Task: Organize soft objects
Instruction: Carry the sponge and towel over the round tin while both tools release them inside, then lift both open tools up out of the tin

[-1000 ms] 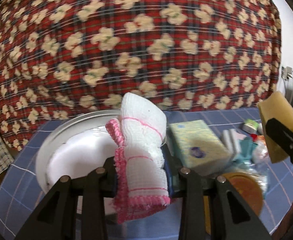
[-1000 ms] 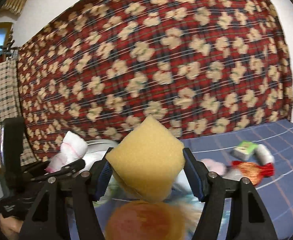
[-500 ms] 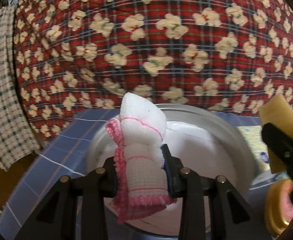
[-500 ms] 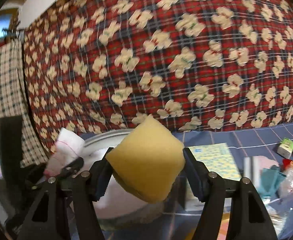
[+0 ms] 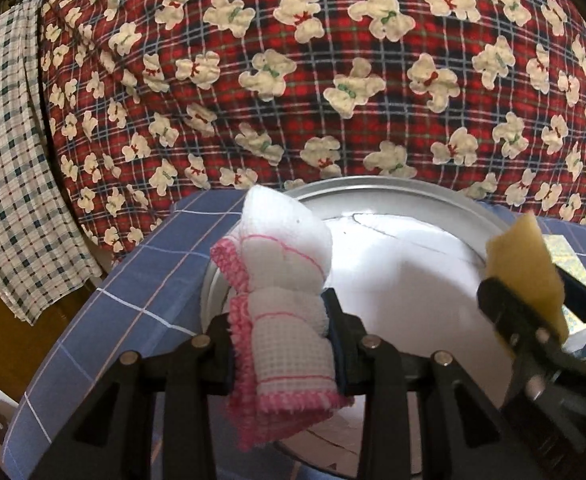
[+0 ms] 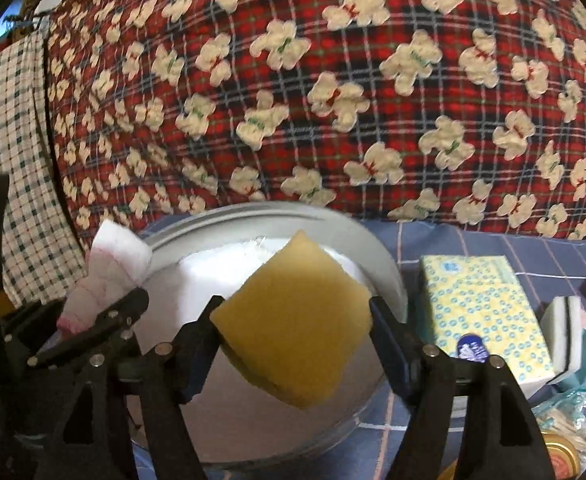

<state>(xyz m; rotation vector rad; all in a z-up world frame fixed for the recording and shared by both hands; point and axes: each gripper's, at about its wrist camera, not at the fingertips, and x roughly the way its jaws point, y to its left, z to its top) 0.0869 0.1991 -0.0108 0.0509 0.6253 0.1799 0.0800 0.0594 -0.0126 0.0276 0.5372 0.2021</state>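
From my left wrist camera, the left gripper (image 5: pixel 285 344) clamps a folded white cloth with pink edging (image 5: pixel 283 280), held above the near rim of the round metal basin (image 5: pixel 373 184). The yellow sponge (image 5: pixel 527 264) hangs over the basin's right side.

From my right wrist camera, the right gripper (image 6: pixel 293 320) has just been widening its jaws, the sponge (image 6: pixel 297 320) between them above the basin (image 6: pixel 277 210); I cannot tell whether the pads press it. A tissue pack (image 6: pixel 481 312) lies just right of the basin.
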